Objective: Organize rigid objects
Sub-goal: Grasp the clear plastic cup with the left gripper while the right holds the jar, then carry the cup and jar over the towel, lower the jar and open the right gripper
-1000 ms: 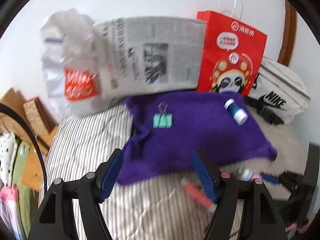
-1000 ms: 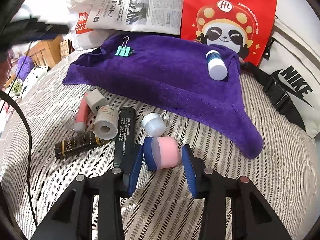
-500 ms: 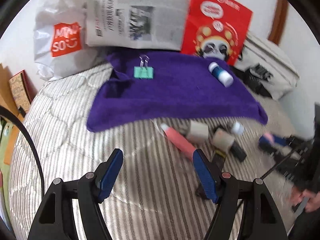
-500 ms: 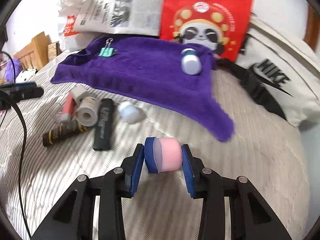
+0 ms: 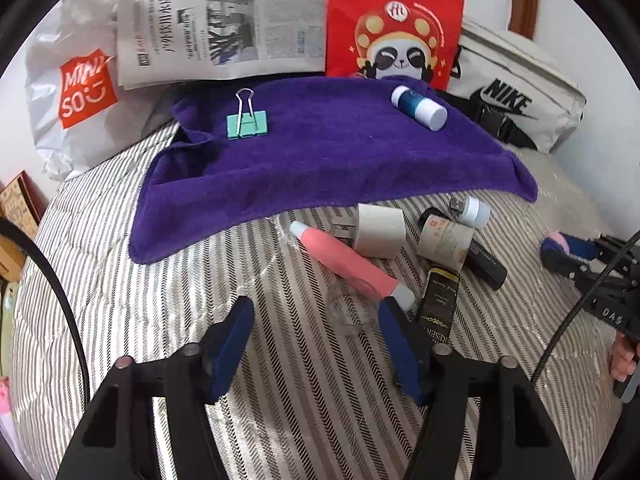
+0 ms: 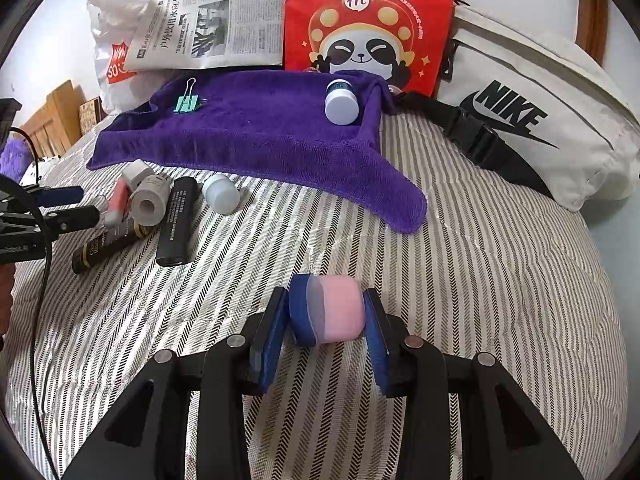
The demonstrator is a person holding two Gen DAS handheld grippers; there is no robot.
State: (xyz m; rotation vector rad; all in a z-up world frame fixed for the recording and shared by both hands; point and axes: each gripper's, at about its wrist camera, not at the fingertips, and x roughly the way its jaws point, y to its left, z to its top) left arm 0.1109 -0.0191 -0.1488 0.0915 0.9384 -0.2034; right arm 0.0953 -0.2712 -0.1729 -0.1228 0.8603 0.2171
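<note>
My right gripper [image 6: 326,316] is shut on a pink jar with a blue lid [image 6: 332,308], held above the striped bedding to the right of the clutter. My left gripper [image 5: 316,336] hangs low over the bedding with its jaws closing and only bare bedding between them. Just ahead of it lie a pink tube [image 5: 344,260] and a clear plastic piece [image 5: 350,308]. A purple towel [image 5: 320,160] carries a green binder clip [image 5: 247,124] and a blue bottle with a white cap [image 5: 418,106].
Beside the pink tube lie a white roll [image 5: 378,232], a label-wrapped jar [image 5: 444,240], black tubes [image 5: 438,300] and a small white bottle [image 5: 474,210]. A newspaper [image 5: 224,24], a red panda bag [image 5: 396,20], a Nike bag [image 5: 516,96] and a white plastic bag [image 5: 76,92] line the back.
My left gripper has dropped toward the bedding near the pink tube and its jaws have narrowed. My right gripper has closed on the pink jar and carried it right, away from the clutter.
</note>
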